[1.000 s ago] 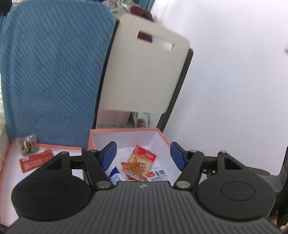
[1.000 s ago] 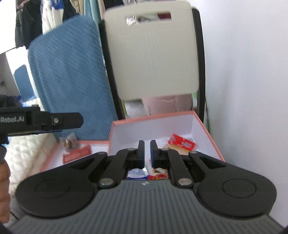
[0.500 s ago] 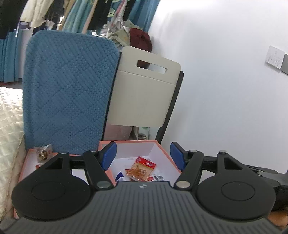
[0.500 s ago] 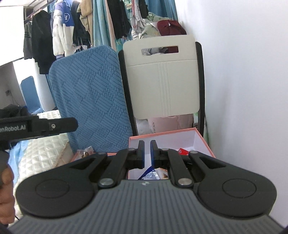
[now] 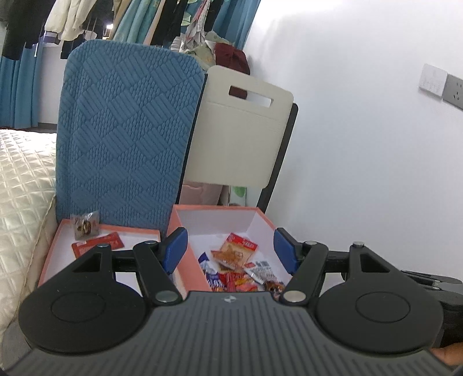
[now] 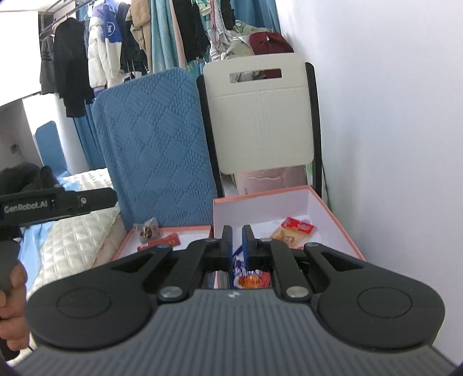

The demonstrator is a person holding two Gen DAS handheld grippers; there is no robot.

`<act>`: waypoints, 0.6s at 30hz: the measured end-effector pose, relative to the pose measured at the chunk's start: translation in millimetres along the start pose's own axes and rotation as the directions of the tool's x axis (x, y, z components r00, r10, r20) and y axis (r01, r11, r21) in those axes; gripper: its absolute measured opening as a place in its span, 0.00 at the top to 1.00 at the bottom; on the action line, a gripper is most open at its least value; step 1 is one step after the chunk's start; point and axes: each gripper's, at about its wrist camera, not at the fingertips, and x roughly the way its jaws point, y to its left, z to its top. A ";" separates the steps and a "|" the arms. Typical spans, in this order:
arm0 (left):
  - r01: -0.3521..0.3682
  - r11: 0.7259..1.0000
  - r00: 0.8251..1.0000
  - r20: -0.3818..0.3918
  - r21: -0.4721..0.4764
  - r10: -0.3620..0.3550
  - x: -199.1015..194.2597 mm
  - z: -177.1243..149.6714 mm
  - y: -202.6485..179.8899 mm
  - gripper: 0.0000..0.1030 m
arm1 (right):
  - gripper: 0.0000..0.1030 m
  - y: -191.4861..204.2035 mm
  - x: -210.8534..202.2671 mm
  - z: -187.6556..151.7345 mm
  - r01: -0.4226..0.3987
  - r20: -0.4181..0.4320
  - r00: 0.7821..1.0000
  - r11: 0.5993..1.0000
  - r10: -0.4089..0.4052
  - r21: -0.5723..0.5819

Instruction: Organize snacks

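Salmon-pink cardboard makes up both containers in the left wrist view: a deep box (image 5: 262, 215) with white walls and, just to its left, a shallow lid (image 5: 55, 240). A blue cushion (image 5: 124, 136) is propped upright behind the lid, with a cream chair (image 5: 240, 138) beside it and a white wall (image 5: 361, 144) to the right. A quilted bed (image 5: 23, 185) is seen at the left and hanging clothes (image 5: 130, 20) at the top. Snack packets (image 5: 237, 266) are heaped in the box; a red packet (image 5: 98, 243) and a clear packet (image 5: 85, 225) lie in the lid. The left gripper (image 5: 230, 248) is held well open, nothing between its blue pads, above the near end of the box. Compared with a second ago, more of the room is shown and the box and lid appear farther off, so the gripper has been drawn back.

From the right wrist view the same box (image 6: 341, 228), lid (image 6: 124, 245), cushion (image 6: 156, 144) and chair (image 6: 260, 115) are seen, with clothes (image 6: 115, 43) on a rail behind. The right gripper (image 6: 237, 245) is closed, gripping nothing, over the snack packets (image 6: 249, 274) in the box. The left gripper's body and the hand (image 6: 11, 300) holding it are seen at the left edge. Here too the scene has receded since the earlier frame.
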 end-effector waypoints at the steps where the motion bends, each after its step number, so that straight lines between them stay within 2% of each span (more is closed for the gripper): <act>1: -0.002 1.000 1.000 -0.003 0.001 0.002 -1.7 -3.9 -0.2 0.31 | 0.91 0.6 -1.7 -4.0 -0.006 -0.005 1.000 1.000 0.006 0.004; 18: -0.058 0.998 0.998 0.028 0.021 0.057 -21.6 -35.7 -5.3 0.31 | 0.91 -4.1 -21.3 -47.9 0.016 0.000 1.000 1.000 -0.016 0.006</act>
